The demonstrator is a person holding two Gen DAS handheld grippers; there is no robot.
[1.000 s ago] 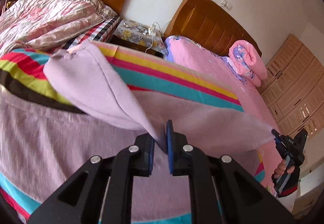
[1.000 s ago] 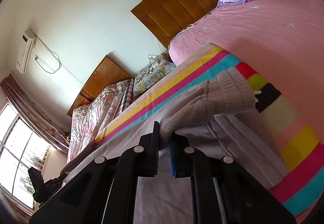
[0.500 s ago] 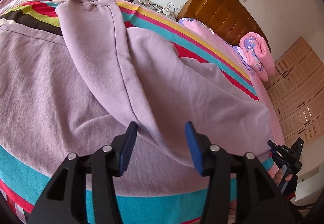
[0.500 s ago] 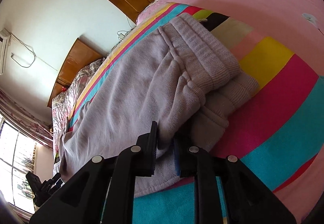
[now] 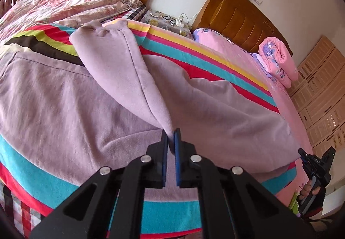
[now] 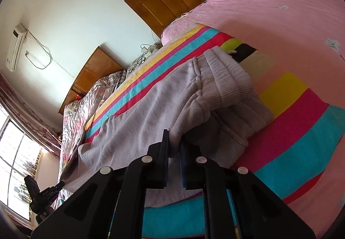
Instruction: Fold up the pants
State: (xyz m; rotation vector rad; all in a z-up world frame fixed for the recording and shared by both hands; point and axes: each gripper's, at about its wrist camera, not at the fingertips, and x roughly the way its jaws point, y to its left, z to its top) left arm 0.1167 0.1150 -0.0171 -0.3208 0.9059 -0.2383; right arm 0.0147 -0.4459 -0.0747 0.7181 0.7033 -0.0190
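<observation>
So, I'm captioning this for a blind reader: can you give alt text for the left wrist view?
The left tool pinches a fold of lilac pants spread on a striped blanket over a bed. One pant leg lies folded back toward the tool. At the far right edge, a hand holds the right tool.

Both wrist cameras look down close along their fingers, sharing the lilac pants (image 5: 64,96) mid-bed.

counts of what is seen

one pair of lilac pants (image 5: 120,92), one striped blanket (image 5: 207,55), two wooden headboards (image 5: 239,16), one rolled pink quilt (image 5: 278,62), one wall air conditioner (image 6: 16,46) and two grippers, the left gripper (image 5: 171,137) and the right gripper (image 6: 174,144), are counted.
</observation>
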